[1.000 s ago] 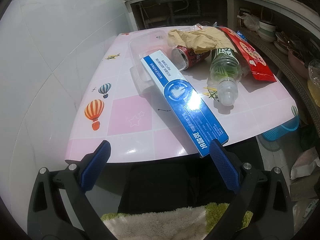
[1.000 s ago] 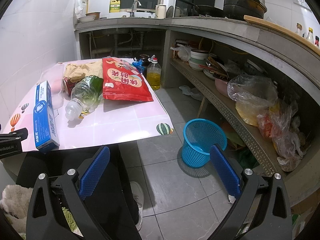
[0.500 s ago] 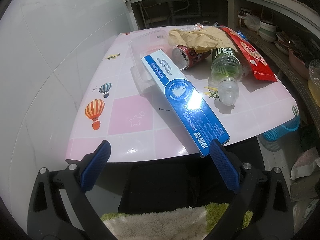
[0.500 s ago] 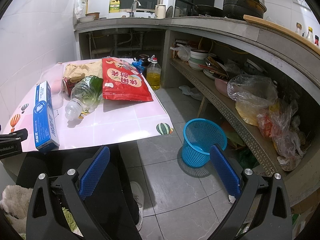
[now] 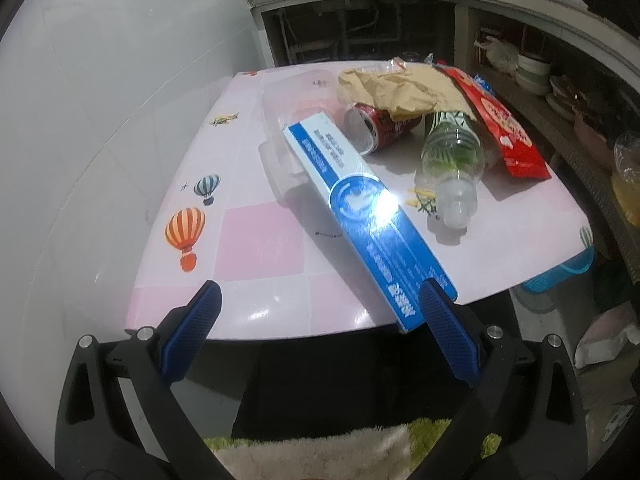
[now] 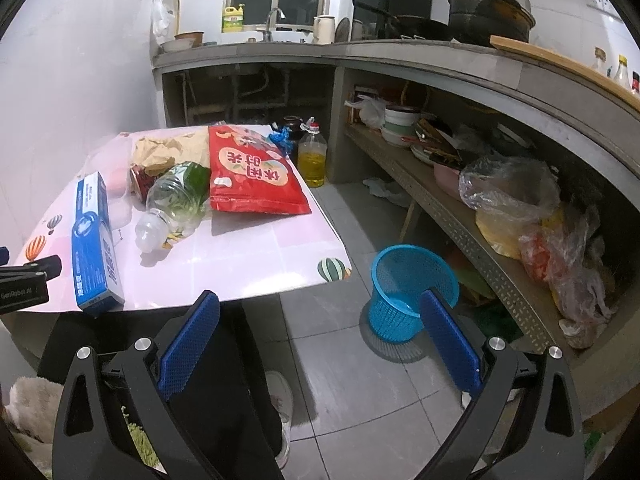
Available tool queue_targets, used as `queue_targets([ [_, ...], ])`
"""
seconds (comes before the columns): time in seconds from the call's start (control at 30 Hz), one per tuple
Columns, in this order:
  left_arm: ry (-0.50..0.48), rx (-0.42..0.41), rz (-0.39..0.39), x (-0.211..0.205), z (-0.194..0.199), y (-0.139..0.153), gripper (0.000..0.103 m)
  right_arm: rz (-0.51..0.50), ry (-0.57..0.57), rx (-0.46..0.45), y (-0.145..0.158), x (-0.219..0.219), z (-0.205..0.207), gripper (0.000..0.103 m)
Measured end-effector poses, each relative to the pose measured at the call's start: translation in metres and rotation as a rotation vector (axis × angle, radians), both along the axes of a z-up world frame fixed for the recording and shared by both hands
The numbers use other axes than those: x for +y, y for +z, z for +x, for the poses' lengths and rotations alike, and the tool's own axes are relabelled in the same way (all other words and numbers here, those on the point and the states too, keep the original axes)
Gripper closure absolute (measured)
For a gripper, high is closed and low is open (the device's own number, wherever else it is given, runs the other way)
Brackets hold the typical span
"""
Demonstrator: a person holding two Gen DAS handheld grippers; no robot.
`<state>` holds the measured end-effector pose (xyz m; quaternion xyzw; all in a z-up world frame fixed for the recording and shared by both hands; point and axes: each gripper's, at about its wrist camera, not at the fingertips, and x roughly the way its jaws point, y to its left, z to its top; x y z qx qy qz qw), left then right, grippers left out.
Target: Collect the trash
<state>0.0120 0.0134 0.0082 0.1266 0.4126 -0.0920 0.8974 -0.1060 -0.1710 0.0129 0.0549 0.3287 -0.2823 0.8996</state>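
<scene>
The left gripper hangs in front of the table's near edge, jaws spread wide and holding nothing. A long blue box lies slantwise on the table, its near end poking past the near edge, just beside the gripper's right finger. Behind the box a clear plastic tub sits near the far edge. To the right of the box a red can lies on its side, partly under crumpled brown paper. Next comes a clear bottle, also on its side, cap toward the near edge. A red bag lies flat along the right edge. The right gripper hovers above the floor off the table's right near corner, jaws wide apart and empty. A blue basket stands on the floor, apart from the table.
</scene>
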Motion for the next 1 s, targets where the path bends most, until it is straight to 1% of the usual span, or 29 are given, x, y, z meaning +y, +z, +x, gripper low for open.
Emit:
queue_targets([
  [0.2, -0.023, -0.028, -0.042, -0.002, 0.018, 0.011, 0.008, 0.009, 0.022, -0.031, 0.007, -0.012, 0.012, 0.006],
  [0.3, -0.049, -0.050, -0.059, -0.006, 0.030, 0.018, 0.008, 0.031, 0.035, -0.069, 0.015, -0.028, 0.021, 0.005],
  [0.37, -0.095, -0.055, -0.075, -0.013, 0.040, 0.024, 0.008, 0.053, 0.049, -0.105, 0.023, -0.044, 0.030, 0.006],
  [0.4, -0.140, -0.051, -0.097, -0.020, 0.046, 0.028, 0.008, 0.071, 0.059, -0.125, 0.027, -0.052, 0.035, 0.006],
  [0.47, -0.194, -0.043, -0.130, -0.030, 0.055, 0.033, 0.008, 0.113, 0.080, -0.170, 0.034, -0.073, 0.049, 0.006],
  [0.5, -0.236, -0.034, -0.162, -0.035, 0.060, 0.036, 0.008, 0.138, 0.097, -0.190, 0.036, -0.083, 0.056, 0.006],
  [0.57, -0.329, 0.004, -0.249, -0.049, 0.072, 0.041, 0.008, 0.211, 0.127, -0.232, 0.042, -0.109, 0.075, 0.006],
  [0.6, -0.353, 0.014, -0.275, -0.055, 0.074, 0.042, 0.008, 0.259, 0.157, -0.260, 0.045, -0.126, 0.089, 0.006],
  [0.63, -0.385, 0.026, -0.311, -0.064, 0.081, 0.045, 0.008, 0.280, 0.166, -0.277, 0.047, -0.135, 0.097, 0.006],
  [0.67, -0.405, 0.033, -0.329, -0.071, 0.086, 0.046, 0.008, 0.305, 0.178, -0.295, 0.048, -0.148, 0.110, 0.006],
  [0.77, -0.434, 0.070, -0.366, -0.097, 0.101, 0.047, 0.008, 0.402, 0.243, -0.302, 0.044, -0.187, 0.161, 0.007],
  [0.8, -0.431, 0.075, -0.372, -0.104, 0.103, 0.045, 0.008, 0.425, 0.267, -0.294, 0.042, -0.194, 0.176, 0.009],
  [0.83, -0.427, 0.078, -0.371, -0.115, 0.110, 0.042, 0.008, 0.460, 0.284, -0.278, 0.035, -0.206, 0.201, 0.010],
  [0.87, -0.428, 0.088, -0.373, -0.120, 0.115, 0.040, 0.008, 0.486, 0.287, -0.258, 0.029, -0.213, 0.220, 0.014],
  [0.9, -0.433, 0.105, -0.379, -0.126, 0.120, 0.037, 0.008, 0.518, 0.303, -0.229, 0.021, -0.220, 0.242, 0.018],
  [0.93, -0.437, 0.130, -0.393, -0.135, 0.126, 0.032, 0.008, 0.554, 0.314, -0.204, 0.012, -0.227, 0.266, 0.020],
  [0.97, -0.438, 0.150, -0.401, -0.141, 0.131, 0.028, 0.008, 0.573, 0.316, -0.180, 0.004, -0.232, 0.283, 0.022],
  [1.0, -0.438, 0.165, -0.404, -0.145, 0.135, 0.025, 0.009, 0.593, 0.328, -0.156, -0.003, -0.236, 0.301, 0.026],
])
